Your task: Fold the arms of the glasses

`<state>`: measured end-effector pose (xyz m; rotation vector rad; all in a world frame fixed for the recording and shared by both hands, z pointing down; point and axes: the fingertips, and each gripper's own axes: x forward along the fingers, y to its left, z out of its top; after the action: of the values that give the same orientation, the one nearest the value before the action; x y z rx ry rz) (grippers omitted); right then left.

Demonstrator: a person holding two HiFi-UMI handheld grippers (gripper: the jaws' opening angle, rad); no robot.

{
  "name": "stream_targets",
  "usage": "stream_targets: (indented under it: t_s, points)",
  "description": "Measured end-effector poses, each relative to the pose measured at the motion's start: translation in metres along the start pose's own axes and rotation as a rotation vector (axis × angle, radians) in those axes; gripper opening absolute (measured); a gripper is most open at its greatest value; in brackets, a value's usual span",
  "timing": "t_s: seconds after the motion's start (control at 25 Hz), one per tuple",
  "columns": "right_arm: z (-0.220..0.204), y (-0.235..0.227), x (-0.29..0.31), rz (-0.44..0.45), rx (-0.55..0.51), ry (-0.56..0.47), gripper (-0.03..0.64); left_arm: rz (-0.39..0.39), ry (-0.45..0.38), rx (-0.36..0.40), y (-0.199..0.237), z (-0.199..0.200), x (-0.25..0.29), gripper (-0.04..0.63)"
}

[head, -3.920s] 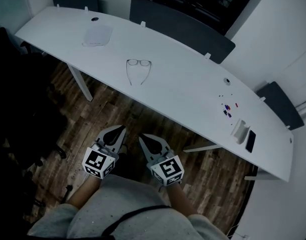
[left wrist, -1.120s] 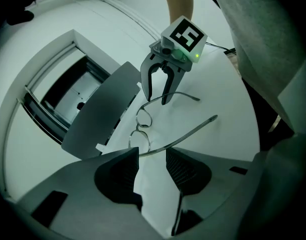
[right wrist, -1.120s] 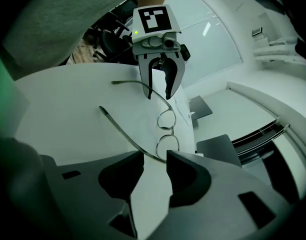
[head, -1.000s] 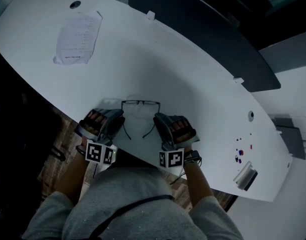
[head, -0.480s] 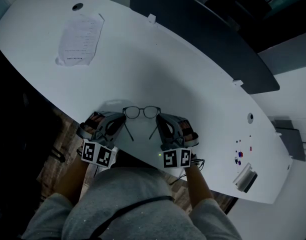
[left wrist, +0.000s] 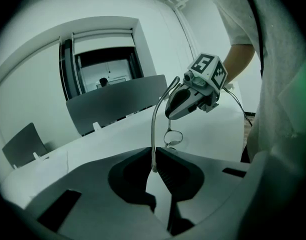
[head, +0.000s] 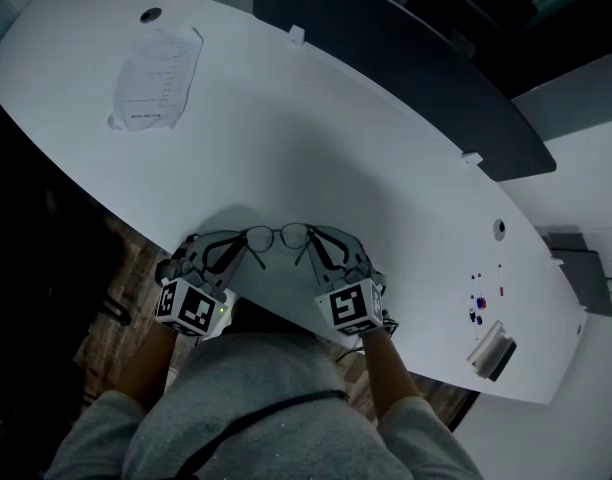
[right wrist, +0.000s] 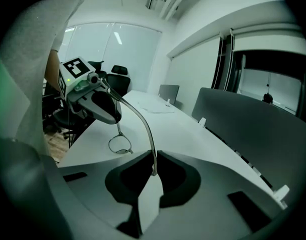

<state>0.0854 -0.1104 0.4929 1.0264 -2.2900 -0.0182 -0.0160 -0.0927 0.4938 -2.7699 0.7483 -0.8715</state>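
Observation:
Thin dark-framed glasses [head: 278, 236] hang just above the near edge of the white table [head: 386, 188], lenses facing away from me. My left gripper [head: 236, 252] is shut on the left arm of the glasses [left wrist: 153, 134], which runs up between its pads. My right gripper [head: 317, 252] is shut on the right arm [right wrist: 145, 129] in the same way. In the left gripper view, the left gripper [left wrist: 154, 158] looks across at a lens [left wrist: 172, 137] and the right gripper [left wrist: 193, 91]. From the right gripper [right wrist: 154, 160], a lens [right wrist: 119, 144] and the left gripper [right wrist: 93, 101] show. Both arms stand unfolded.
A printed sheet of paper [head: 154, 66] lies at the table's far left beside a round cable hole [head: 150, 14]. Small coloured bits [head: 478, 308] and a small stand [head: 494, 350] sit at the right end. A dark divider panel [head: 386, 48] runs along the far edge.
The glasses lay flat on the table with the open grippers beside their arms; both grippers have since shut on the arms, rolled, and lifted the glasses with the lenses upright.

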Motion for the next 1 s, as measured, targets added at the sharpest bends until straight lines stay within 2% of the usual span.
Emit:
stream_targets:
  t_s: [0.24, 0.32, 0.64, 0.88, 1.0]
  points:
    - [-0.008, 0.006, 0.004, -0.016, -0.042, 0.084, 0.038, 0.003, 0.024, -0.002, -0.003, -0.007, 0.002, 0.038]
    - [-0.007, 0.007, 0.007, -0.025, -0.084, 0.107, 0.038, 0.01, 0.028, -0.012, -0.002, -0.009, 0.002, 0.038]
    - [-0.011, 0.036, 0.033, 0.009, -0.56, 0.239, 0.038, 0.018, 0.03, -0.012, -0.001, -0.013, 0.003, 0.038]
    - [-0.016, 0.043, 0.042, 0.003, -0.772, 0.289, 0.038, 0.009, 0.028, -0.008, -0.001, -0.013, 0.0, 0.038]
    - [-0.018, 0.045, 0.045, 0.005, -0.839, 0.306, 0.038, 0.003, 0.026, -0.013, -0.002, -0.013, -0.001, 0.039]
